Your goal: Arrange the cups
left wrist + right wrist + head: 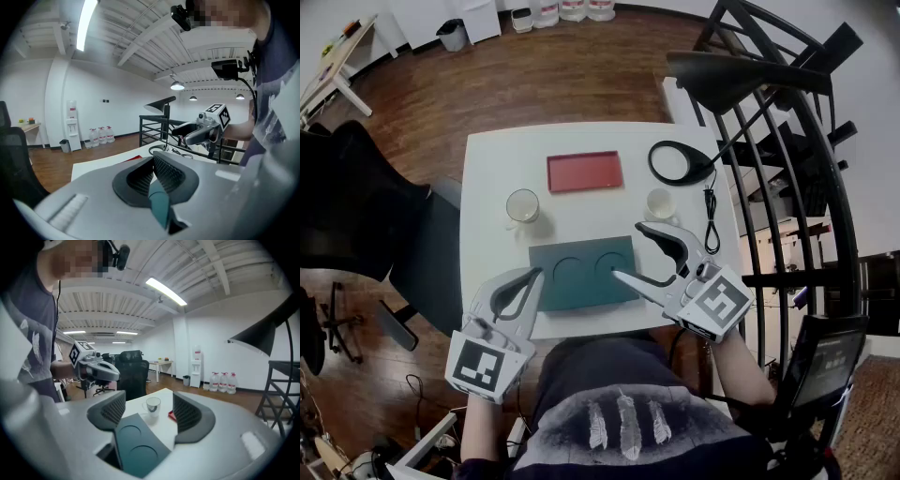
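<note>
The left gripper (534, 276) is clamped on the dark teal two-well tray (581, 292) at its left edge, the right gripper (626, 250) gapes over its right edge, and the clear glass mug (522, 205) and small white cup (660, 203) stand beyond it on the white table (487, 169).

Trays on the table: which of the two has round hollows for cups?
The teal tray, the nearer one, has two round hollows in its top. The red tray beyond it shows none.
</note>
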Demonstrator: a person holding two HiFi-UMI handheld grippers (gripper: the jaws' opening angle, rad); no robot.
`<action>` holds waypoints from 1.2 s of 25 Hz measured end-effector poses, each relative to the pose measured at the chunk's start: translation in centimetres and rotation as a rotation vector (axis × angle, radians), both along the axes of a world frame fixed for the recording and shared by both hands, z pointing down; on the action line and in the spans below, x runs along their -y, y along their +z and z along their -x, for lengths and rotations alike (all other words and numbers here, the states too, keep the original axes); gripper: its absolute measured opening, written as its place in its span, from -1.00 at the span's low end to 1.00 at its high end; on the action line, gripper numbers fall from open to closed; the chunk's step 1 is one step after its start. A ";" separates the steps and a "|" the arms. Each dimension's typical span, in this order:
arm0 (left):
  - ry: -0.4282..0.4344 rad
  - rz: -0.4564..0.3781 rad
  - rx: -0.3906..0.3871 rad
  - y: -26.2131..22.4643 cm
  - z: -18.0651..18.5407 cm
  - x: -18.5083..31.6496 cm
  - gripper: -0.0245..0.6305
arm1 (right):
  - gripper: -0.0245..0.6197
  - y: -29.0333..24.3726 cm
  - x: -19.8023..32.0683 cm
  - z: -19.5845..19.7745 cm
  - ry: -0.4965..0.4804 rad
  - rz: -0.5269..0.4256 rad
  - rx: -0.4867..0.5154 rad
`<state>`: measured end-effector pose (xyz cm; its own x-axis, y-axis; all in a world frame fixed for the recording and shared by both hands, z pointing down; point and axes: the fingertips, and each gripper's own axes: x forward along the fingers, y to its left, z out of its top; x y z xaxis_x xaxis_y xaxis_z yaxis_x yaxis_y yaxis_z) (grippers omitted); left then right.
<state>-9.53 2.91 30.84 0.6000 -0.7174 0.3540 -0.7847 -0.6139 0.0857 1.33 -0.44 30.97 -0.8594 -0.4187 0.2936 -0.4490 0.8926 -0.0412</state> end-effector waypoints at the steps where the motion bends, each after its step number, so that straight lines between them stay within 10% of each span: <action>1: -0.002 0.004 0.007 0.2 -0.1 -0.2 -0.92 | 0.03 0.3 0.5 -0.6 0.009 -0.010 -0.008; 13: 0.015 0.069 0.081 3.0 -2.5 1.0 -0.92 | 0.03 8.6 9.2 -13.5 0.302 -0.016 -0.263; 30: 0.071 0.171 0.162 7.1 -4.8 1.1 -0.92 | 0.03 22.4 11.7 -17.6 0.215 0.159 -0.562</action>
